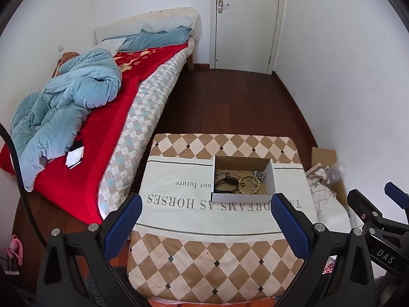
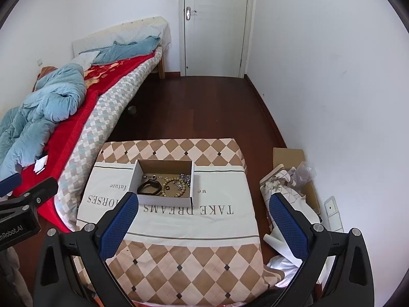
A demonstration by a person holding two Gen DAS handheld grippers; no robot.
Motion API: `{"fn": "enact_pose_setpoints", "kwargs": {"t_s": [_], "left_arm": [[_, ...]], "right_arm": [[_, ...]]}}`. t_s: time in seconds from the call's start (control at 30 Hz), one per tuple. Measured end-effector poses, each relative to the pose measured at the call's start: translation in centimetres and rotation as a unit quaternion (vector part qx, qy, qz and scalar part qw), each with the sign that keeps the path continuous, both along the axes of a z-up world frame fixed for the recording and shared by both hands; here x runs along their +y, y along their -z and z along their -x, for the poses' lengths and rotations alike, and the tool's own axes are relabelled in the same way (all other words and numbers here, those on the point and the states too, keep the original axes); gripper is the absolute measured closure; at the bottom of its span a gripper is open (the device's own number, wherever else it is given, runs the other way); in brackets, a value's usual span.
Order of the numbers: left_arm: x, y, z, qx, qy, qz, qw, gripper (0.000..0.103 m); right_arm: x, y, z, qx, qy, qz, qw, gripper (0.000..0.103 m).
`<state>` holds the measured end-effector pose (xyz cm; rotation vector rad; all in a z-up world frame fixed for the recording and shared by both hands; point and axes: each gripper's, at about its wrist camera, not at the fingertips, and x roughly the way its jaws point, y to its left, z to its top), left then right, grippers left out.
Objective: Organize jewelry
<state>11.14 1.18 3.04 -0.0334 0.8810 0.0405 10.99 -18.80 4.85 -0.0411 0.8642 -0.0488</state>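
Note:
An open cardboard box [image 1: 244, 199] [image 2: 163, 200] sits on a small table covered with a checked, lettered cloth [image 1: 204, 217] [image 2: 179, 220]. Inside lie a black band [image 1: 225, 184] [image 2: 149, 188], a wooden bead bracelet [image 1: 249, 183] [image 2: 175, 186] and a silver chain [image 1: 259, 174] [image 2: 186, 178]. My left gripper [image 1: 207, 204] is open and empty, held above the table's near half, short of the box. My right gripper [image 2: 204, 204] is open and empty, above the table's right near side. The right gripper also shows at the right edge of the left wrist view.
A bed [image 1: 143, 107] [image 2: 102, 112] with a red blanket and a blue quilt runs along the left. Cardboard, bubble wrap and cloth [image 1: 324, 176] [image 2: 291, 176] lie on the floor right of the table. A closed white door [image 2: 214, 25] stands at the back.

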Motion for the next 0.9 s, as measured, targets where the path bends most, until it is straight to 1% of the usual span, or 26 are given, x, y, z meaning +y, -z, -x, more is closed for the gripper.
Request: {"fn": "enact_pose_setpoints", "kwargs": {"t_s": [0.2, 0.37, 0.67, 0.9], "left_arm": [[0.0, 1.5, -1.9, 0.015, -0.004, -0.013, 0.9998, 0.000], [0.2, 2.3, -2.7, 0.025, -0.007, -0.014, 0.9996, 0.000], [0.4, 2.7, -3.2, 0.030, -0.006, -0.011, 0.9995, 0.000], [0.3, 2.7, -3.3, 0.024, -0.002, -0.012, 0.9996, 0.000]], "right_arm": [[0.2, 1.6, -2.1, 0.016, -0.001, -0.002, 1.000, 0.000], [0.7, 2.3, -3.4, 0.023, -0.004, 0.003, 1.000, 0.000], [0.8, 3.4, -4.3, 0.034, -0.004, 0.005, 0.999, 0.000], [0.8, 3.4, -4.4, 0.034, -0.010, 0.004, 0.999, 0.000]]}}
